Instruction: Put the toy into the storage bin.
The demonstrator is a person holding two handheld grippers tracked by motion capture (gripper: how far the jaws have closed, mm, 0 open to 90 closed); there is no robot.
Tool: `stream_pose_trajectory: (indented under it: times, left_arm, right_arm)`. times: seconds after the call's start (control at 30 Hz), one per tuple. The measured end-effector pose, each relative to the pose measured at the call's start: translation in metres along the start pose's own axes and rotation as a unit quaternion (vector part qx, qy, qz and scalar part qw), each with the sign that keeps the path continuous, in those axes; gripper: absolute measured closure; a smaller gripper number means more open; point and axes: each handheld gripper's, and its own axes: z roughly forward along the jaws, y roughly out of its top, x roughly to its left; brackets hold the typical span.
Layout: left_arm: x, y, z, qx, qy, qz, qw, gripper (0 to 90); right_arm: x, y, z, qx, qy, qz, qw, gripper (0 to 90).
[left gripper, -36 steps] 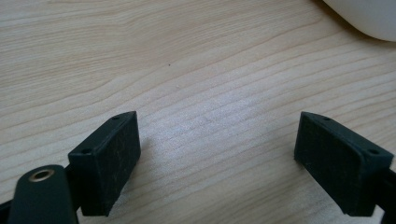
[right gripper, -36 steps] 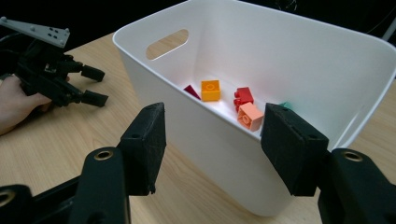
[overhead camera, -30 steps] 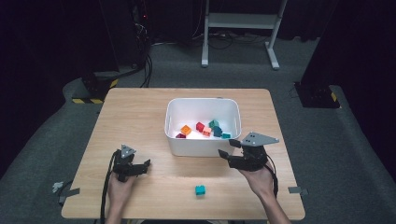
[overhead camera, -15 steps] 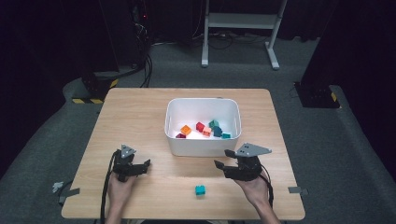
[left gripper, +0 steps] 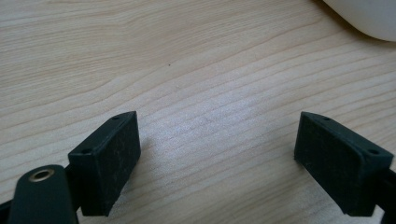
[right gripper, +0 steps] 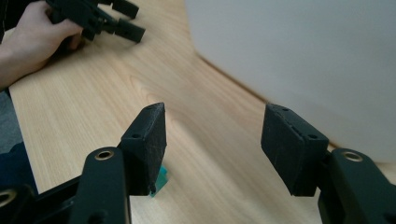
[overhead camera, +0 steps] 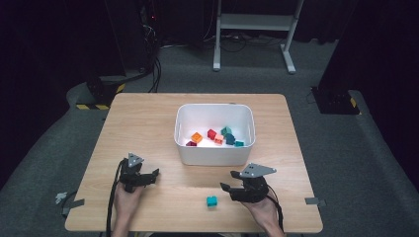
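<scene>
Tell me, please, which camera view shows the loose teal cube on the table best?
The high view: the teal cube lies whole on the table, just left of the right gripper. The right gripper view shows a corner behind its jaw.

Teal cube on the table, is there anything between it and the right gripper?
Nothing visible. The teal cube lies alone on bare table, just left of the open right gripper. The white bin stands farther back, off that line.

Lone cube (overhead camera: 212,201) lies on table (overhead camera: 148,123) just left of right gripper (overhead camera: 228,188) — bin (overhead camera: 214,155) behind both; left gripper (overhead camera: 154,174) well apart leftward.
</scene>
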Motion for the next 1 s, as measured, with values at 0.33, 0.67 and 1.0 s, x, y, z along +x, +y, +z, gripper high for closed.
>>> stream_pose_trajectory:
  times: [0.33,0.67,1.0]
  left_arm:
    - [0.000,0.000,0.000,0.001,0.000,0.000,1.0000,14.4]
    - [0.000,0.000,0.000,0.001,0.000,0.000,1.0000,14.5]
    - [0.000,0.000,0.000,0.001,0.000,0.000,1.0000,14.5]
  right_arm:
    - [0.014,-0.015,0.022,0.026,0.025,-0.010,0.9993,40.2]
    - [0.029,-0.021,0.038,0.043,0.055,-0.024,0.9973,40.2]
    - [0.037,-0.026,0.052,0.061,0.059,-0.042,0.9955,46.6]
